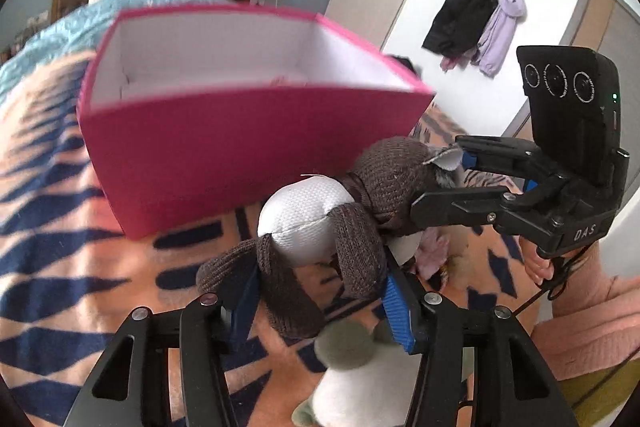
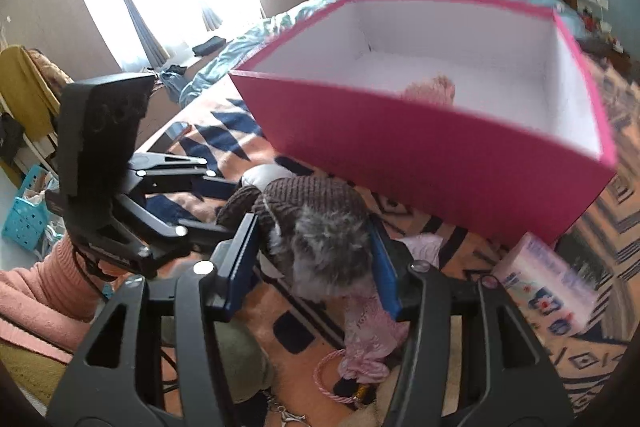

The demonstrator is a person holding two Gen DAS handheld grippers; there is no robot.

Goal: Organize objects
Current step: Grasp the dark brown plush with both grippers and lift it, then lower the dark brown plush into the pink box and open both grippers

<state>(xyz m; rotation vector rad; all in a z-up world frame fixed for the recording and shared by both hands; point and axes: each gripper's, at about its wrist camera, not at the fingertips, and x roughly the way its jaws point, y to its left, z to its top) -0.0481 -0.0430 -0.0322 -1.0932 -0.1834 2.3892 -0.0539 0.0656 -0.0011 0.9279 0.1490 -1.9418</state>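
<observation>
A plush toy (image 1: 360, 203) with a brown knitted body, white belly and grey furry head (image 2: 328, 251) hangs just above the bed between both grippers. My right gripper (image 2: 312, 259) is shut on its head, the blue pads (image 2: 240, 267) pressing on both sides; in the left wrist view it (image 1: 440, 179) comes in from the right. My left gripper (image 1: 320, 303) grips the toy's brown legs and lower body and shows at the left of the right wrist view (image 2: 216, 195). An open pink box (image 1: 248, 147) (image 2: 440, 155) with white inside stands just behind the toy, with a small pink fuzzy item (image 2: 430, 89) in it.
The orange and navy patterned blanket (image 1: 60, 247) covers the bed. Under the grippers lie a green and white plush (image 1: 352, 367), a pink lacy cloth (image 2: 368, 339) and a pink cord (image 2: 328, 371). A pink packet (image 2: 548, 287) lies to the right of the box. Pink sleeves (image 2: 40, 287) hold the grippers.
</observation>
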